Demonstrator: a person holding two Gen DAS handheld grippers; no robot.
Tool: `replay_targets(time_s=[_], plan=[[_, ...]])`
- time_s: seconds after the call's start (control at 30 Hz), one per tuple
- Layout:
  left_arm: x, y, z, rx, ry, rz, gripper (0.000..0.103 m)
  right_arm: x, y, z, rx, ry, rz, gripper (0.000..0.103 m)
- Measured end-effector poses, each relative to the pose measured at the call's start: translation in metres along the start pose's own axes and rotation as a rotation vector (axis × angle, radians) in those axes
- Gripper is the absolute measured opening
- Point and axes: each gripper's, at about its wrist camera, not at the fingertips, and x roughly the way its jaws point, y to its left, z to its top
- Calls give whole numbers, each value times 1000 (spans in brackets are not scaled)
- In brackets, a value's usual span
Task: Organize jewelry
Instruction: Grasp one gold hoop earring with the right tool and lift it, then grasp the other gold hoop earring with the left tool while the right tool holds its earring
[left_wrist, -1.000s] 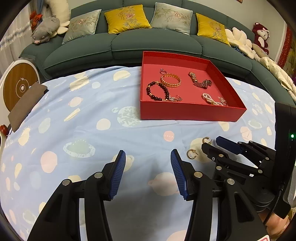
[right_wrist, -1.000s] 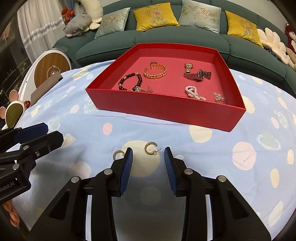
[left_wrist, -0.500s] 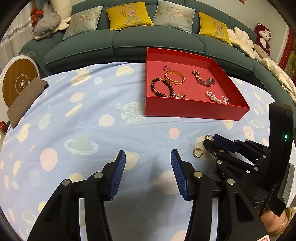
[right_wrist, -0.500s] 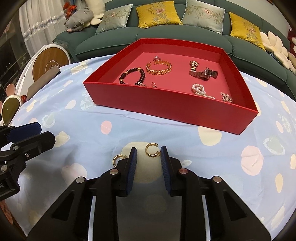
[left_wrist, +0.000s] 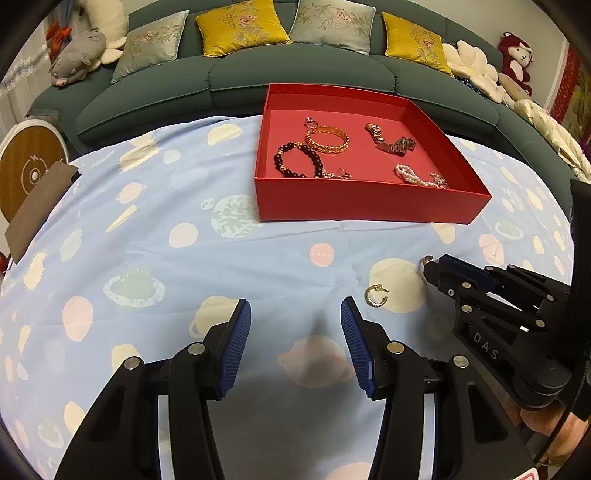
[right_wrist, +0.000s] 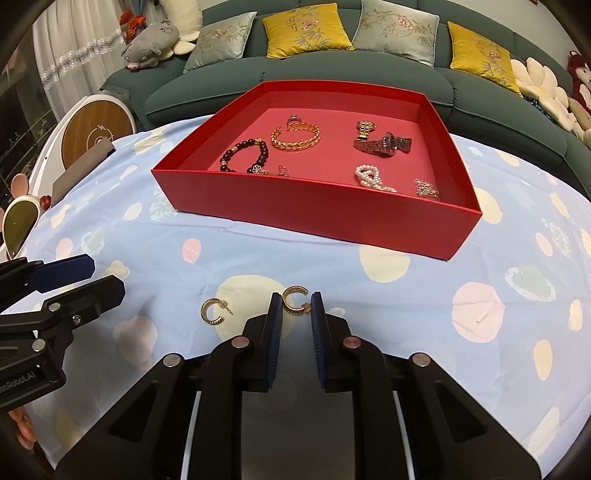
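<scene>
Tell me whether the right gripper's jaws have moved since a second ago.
Yes. The right gripper has just been closing its jaws inward on the gold hoop earring, which lay between them on the tablecloth.

Soft, even indoor light falls across both fisheye views, casting faint shadows just beneath each hand-held gripper (right_wrist: 295, 308). Focus holds sharp at centre; straight lines bow toward the edges, and the corners darken to black vignette.

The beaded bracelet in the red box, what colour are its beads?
Dark, nearly black beaded bracelet with some gold spacers, clearest in the right wrist view.
</scene>
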Motion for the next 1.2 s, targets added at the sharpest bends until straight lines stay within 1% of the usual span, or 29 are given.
replay_targets(time_s=[0.37,0.7,0.87,1.1,1.17,1.2], plan=[[20,-33,1,36,18,-30,49,-21,-26,-8,42,-2,7,15],[40,-60,-1,89,25,-8,49,-34,-46,-21,57,-4,7,15],[44,-68,-2,112,-3,11,49,-40,-57,-29,65,-3,8,15],[45,-71,-3,112,-30,23,49,-45,-67,-36,73,2,8,15],[44,-71,-3,110,-35,17,47,-45,-70,-38,76,5,8,15],[44,-71,-4,107,-36,10,44,-45,-71,-38,77,7,8,15]])
